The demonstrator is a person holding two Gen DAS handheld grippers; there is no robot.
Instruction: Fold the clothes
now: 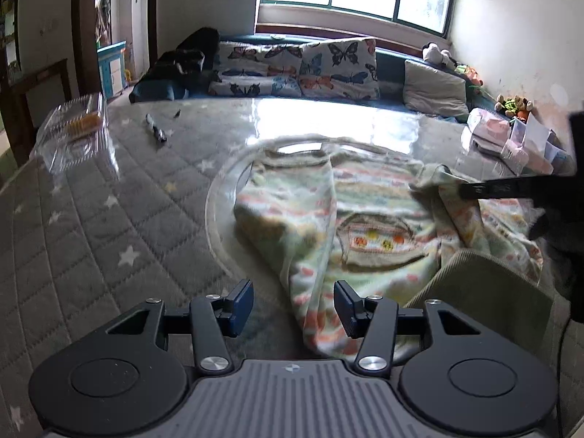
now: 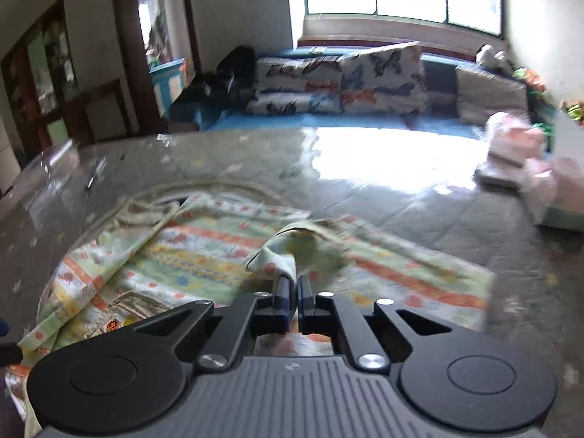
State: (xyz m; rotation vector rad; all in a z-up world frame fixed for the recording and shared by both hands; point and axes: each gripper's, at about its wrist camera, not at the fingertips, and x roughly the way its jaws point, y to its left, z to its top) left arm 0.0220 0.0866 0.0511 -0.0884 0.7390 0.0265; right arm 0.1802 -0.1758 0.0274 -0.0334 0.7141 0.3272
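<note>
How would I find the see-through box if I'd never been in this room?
Start at the big grey table with white stars. Go to its far left corner, away from the striped baby garment. The clear plastic box sits there, the only see-through thing, with something yellow-orange inside.

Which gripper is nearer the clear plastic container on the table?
Left. The left gripper hangs open over the garment's near edge; the container sits far-left. The right gripper, pinching the garment, is farther right.

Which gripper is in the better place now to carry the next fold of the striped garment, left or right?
Probably the right gripper: it is shut on a raised corner of the striped garment. The left gripper is open above the cloth, holding nothing.
</note>
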